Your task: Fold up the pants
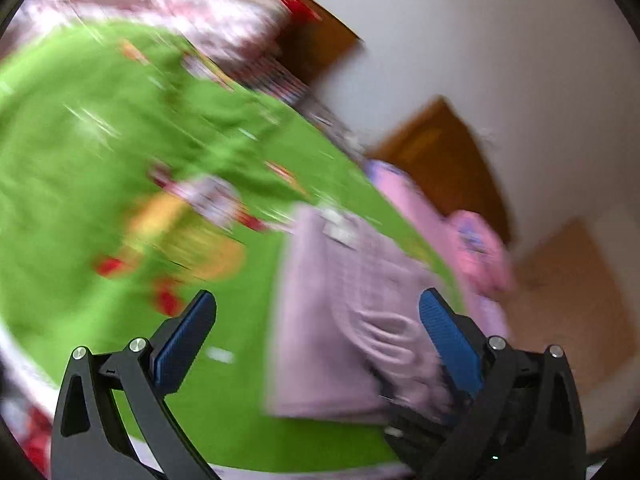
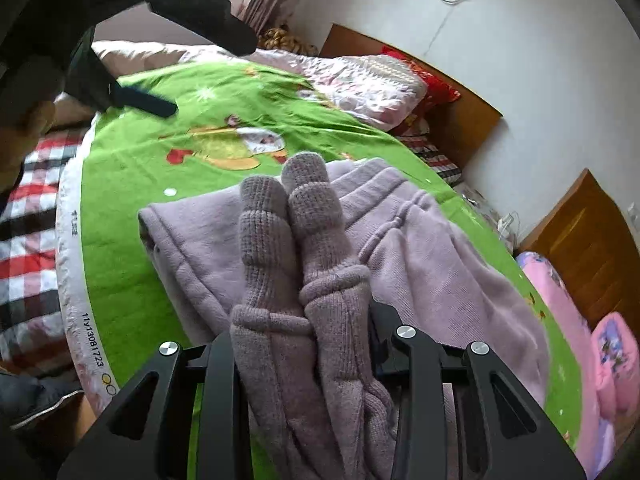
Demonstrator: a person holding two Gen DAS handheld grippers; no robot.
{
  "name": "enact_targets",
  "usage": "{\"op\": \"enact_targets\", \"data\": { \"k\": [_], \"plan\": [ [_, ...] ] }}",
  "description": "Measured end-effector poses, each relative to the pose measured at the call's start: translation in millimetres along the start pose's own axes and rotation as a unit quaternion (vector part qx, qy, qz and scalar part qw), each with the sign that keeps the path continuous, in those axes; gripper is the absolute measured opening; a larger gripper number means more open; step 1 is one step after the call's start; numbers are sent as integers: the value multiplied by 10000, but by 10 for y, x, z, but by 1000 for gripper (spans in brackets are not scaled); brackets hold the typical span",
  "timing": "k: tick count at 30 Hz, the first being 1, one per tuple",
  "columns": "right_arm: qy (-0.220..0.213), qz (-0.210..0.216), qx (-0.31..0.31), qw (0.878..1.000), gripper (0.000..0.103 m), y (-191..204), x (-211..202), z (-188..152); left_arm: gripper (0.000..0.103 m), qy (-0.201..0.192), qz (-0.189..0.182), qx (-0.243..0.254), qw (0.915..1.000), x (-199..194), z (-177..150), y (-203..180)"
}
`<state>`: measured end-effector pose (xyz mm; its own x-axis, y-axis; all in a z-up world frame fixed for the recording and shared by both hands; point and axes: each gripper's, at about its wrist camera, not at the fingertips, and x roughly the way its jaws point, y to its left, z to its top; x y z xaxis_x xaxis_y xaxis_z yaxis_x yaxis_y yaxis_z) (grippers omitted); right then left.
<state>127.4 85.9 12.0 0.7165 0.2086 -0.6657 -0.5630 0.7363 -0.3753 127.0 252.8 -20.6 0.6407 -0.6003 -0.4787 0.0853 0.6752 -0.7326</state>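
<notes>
The lilac pants [image 2: 420,248] lie bunched on the green cartoon bedsheet [image 2: 132,168]. Their two ribbed leg cuffs [image 2: 288,216] stand up between the fingers of my right gripper [image 2: 302,332], which is shut on them; the knit hides its pads. In the blurred left wrist view the pants [image 1: 340,300] lie low and right of centre on the sheet [image 1: 80,140]. My left gripper [image 1: 316,320] is open wide above the sheet, its right blue pad [image 1: 448,340] beside the pants' edge and nothing between the pads. The right wrist view shows the left gripper [image 2: 148,102] far off at the upper left.
A pink floral quilt [image 2: 360,84] and a red pillow [image 2: 424,76] lie at the bed's head, against a wooden headboard [image 2: 460,120]. A red plaid blanket [image 2: 32,208] hangs at the left. Pink pillows [image 2: 612,360] sit at the right edge, beside a wooden cabinet [image 2: 588,240].
</notes>
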Motion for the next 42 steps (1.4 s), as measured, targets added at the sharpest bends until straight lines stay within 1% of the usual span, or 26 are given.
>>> {"op": "enact_targets", "data": {
  "k": [1, 2, 3, 4, 5, 7, 8, 9, 10, 11, 12, 13, 16, 19, 22, 24, 26, 28, 31, 33, 34, 35, 37, 39, 40, 42],
  "plan": [
    [-39, -45, 7, 10000, 33, 4, -47, 11, 101, 154, -281, -51, 9995, 73, 6, -23],
    [-124, -142, -46, 9998, 33, 60, -128, 2, 101, 481, -721, -122, 9962, 206, -1, -80],
    [-183, -239, -135, 9995, 33, 133, -197, 20, 101, 721, -936, -194, 9928, 327, 3, -110],
    [-197, -305, -216, 9991, 33, 176, -211, 28, 101, 932, -1049, -252, 9898, 433, 10, -138],
    [-188, -334, -273, 9989, 33, 194, -211, 22, 101, 1247, -1092, -256, 9858, 585, 9, -192],
    [-167, -305, -372, 9987, 36, 243, -213, 12, 101, 1747, -908, -226, 9802, 810, -13, -244],
    [-149, -286, -540, 9980, 39, 282, -233, -17, 101, 1901, -853, -262, 9777, 894, -37, -253],
    [-167, -189, -636, 9977, 52, 277, -272, -39, 101, 1987, -843, -269, 9761, 967, -48, -269],
    [-212, 7, -629, 9978, 62, 254, -287, -48, 101, 2030, -778, -232, 9758, 1004, -47, -290],
    [-339, 307, -477, 9978, 83, 160, -403, -76, 101, 2058, -718, -212, 9757, 1020, -46, -308],
    [-469, 473, -356, 9971, 89, 85, -506, -102, 101, 2077, -685, -212, 9756, 1031, -45, -325],
    [-663, 556, -262, 9959, 89, 2, -646, -141, 101, 2096, -654, -174, 9754, 1036, -43, -343],
    [-739, 743, -90, 9944, 89, -161, -861, -225, 101, 2126, -502, -40, 9758, 1048, -80, -397],
    [-822, 567, 682, 9927, 89, -575, -1091, -418, 101, 2121, -370, 15, 9765, 1054, -88, -451],
    [-810, 305, 1740, 9809, 89, -1105, -1318, -812, 101, 2100, -170, 171, 9774, 1104, -113, -517],
    [-596, 169, 2403, 9687, 89, -1402, -1359, -1126, 101, 2054, -22, 291, 9782, 1082, -143, -549],
    [-216, 47, 2810, 9594, 89, -1535, -1348, -1446, 101, 1989, 75, 311, 9795, 1082, -172, -549],
    [10, 83, 2954, 9553, 89, -1481, -1347, -1649, 101, 1940, 155, 361, 9802, 1085, -195, -569],
    [225, 179, 2881, 9572, 89, -1265, -1284, -1780, 101, 1909, 244, 331, 9807, 1112, -206, -570],
    [327, 15, 2808, 9592, 89, -1146, -1173, -1754, 101, 1878, 269, 260, 9815, 1142, -209, -594],
    [369, -84, 2849, 9578, 88, -1146, -1143, -1754, 101, 1874, 273, 214, 9817, 1140, -215, -591],
    [396, -185, 2905, 9559, 85, -1159, -1129, -1756, 101, 1862, 267, 145, 9820, 1133, -214, -587],
    [441, -356, 3049, 9507, 85, -1212, -1036, -1751, 101, 1839, 240, 54, 9826, 1125, -199, -542],
    [674, -519, 3001, 9501, 85, -1244, -906, -1716, 101, 1860, 249, 91, 9822, 1117, -197, -517],
    [786, -522, 2954, 9507, 85, -1257, -813, -1722, 101, 1881, 268, 123, 9817, 1129, -189, -502],
    [819, -445, 2946, 9511, 85, -1238, -732, -1695, 101, 1912, 308, 97, 9810, 1136, -180, -505]
  ]
}}
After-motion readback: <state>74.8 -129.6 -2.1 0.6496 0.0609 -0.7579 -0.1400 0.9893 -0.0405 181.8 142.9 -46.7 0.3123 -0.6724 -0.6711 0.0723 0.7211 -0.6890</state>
